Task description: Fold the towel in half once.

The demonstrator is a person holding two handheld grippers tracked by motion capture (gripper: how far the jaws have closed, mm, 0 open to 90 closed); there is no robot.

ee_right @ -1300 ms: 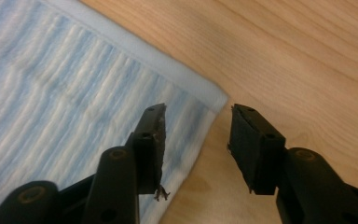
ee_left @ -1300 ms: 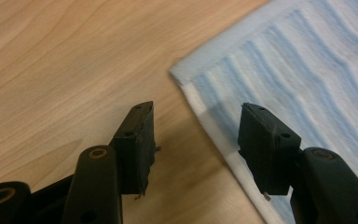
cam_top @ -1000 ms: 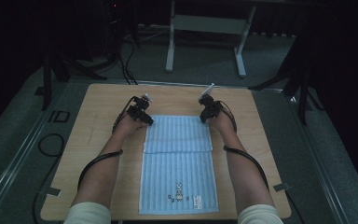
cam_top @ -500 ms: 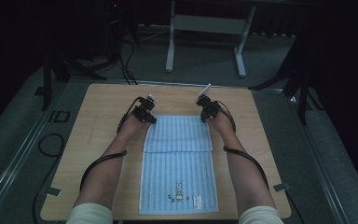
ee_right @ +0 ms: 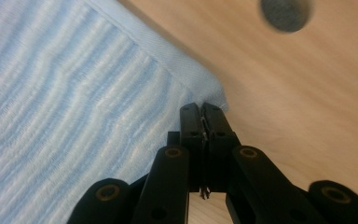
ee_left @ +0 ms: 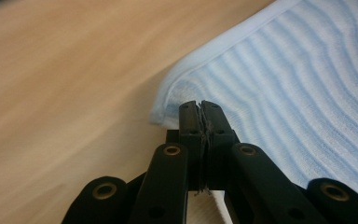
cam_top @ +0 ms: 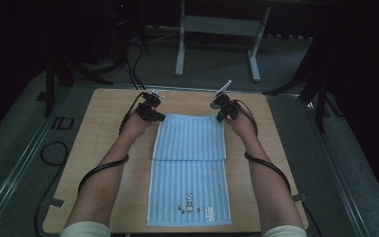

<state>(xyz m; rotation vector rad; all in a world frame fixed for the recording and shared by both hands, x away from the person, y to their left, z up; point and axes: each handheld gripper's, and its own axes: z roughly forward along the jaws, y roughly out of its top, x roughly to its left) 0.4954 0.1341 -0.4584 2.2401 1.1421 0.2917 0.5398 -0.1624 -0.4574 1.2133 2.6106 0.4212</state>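
One blue striped towel (cam_top: 190, 168) lies lengthwise down the middle of the wooden table (cam_top: 103, 148), with a crease running across it about halfway and a small label near its near edge. Its two far corners are pinched. The left gripper (cam_top: 154, 114) has its jaws closed tight on the far left corner, and in the left gripper view (ee_left: 199, 109) the pale hem curls up just beside the closed tips. The right gripper (cam_top: 223, 112) is likewise clamped on the far right corner, with the cloth's edge meeting the closed tips in the right gripper view (ee_right: 200, 111). Both pairs of jaws have just been closing, with towel fabric between them. The person's forearms lie along either side of the towel. Beyond the table stands a grey metal frame (cam_top: 217, 39) on the dark floor.
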